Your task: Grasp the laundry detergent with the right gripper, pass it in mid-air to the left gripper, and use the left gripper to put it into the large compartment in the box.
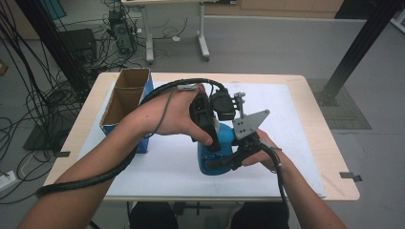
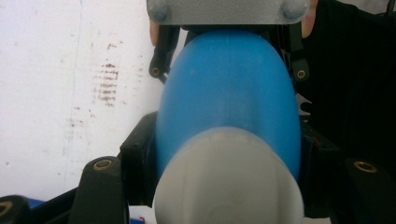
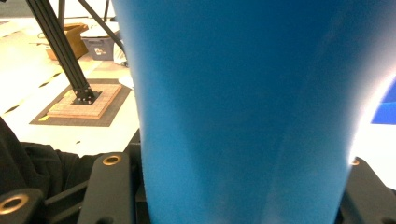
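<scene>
High view: a blue bottle (image 1: 216, 152) stands upright on the white mat (image 1: 157, 162), right of the cardboard box (image 1: 125, 102) and near the mat's front edge. Left gripper (image 1: 213, 143) comes from above, clamped on the bottle's upper part by the pale cap (image 2: 229, 182). Right gripper (image 1: 224, 162) grips its lower body from the side.
</scene>
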`<state>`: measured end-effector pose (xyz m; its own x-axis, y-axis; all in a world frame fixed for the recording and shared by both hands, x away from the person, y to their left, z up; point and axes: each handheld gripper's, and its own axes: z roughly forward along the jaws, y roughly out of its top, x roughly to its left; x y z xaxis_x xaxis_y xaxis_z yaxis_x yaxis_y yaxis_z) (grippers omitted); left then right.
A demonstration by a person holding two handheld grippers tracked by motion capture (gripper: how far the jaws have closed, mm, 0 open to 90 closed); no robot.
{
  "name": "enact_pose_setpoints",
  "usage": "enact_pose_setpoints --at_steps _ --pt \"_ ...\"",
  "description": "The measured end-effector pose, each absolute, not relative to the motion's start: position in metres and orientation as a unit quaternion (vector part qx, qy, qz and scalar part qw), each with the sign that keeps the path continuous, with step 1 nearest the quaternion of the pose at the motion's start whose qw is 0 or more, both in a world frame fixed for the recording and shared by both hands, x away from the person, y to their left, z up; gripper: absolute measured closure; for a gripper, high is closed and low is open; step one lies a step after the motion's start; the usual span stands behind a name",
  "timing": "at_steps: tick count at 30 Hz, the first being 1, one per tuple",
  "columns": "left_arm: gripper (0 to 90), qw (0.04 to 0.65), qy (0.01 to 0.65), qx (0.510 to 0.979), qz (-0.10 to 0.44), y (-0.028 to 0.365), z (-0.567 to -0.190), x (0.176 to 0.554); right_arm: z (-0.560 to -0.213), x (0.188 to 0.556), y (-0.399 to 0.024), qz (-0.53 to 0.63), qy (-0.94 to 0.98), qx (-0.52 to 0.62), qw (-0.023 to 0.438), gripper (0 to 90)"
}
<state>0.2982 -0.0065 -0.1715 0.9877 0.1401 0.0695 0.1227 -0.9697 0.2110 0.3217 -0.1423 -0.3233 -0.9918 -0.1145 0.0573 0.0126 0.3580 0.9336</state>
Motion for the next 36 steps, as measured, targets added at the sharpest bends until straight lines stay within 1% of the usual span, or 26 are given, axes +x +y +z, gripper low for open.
enact_pose_setpoints --at_steps 36 --pt "37.6 0.112 0.069 0.99 0.042 -0.004 -0.1734 0.2995 -0.3246 0.3228 -0.1411 -0.566 -0.822 0.03 0.056 43.6"
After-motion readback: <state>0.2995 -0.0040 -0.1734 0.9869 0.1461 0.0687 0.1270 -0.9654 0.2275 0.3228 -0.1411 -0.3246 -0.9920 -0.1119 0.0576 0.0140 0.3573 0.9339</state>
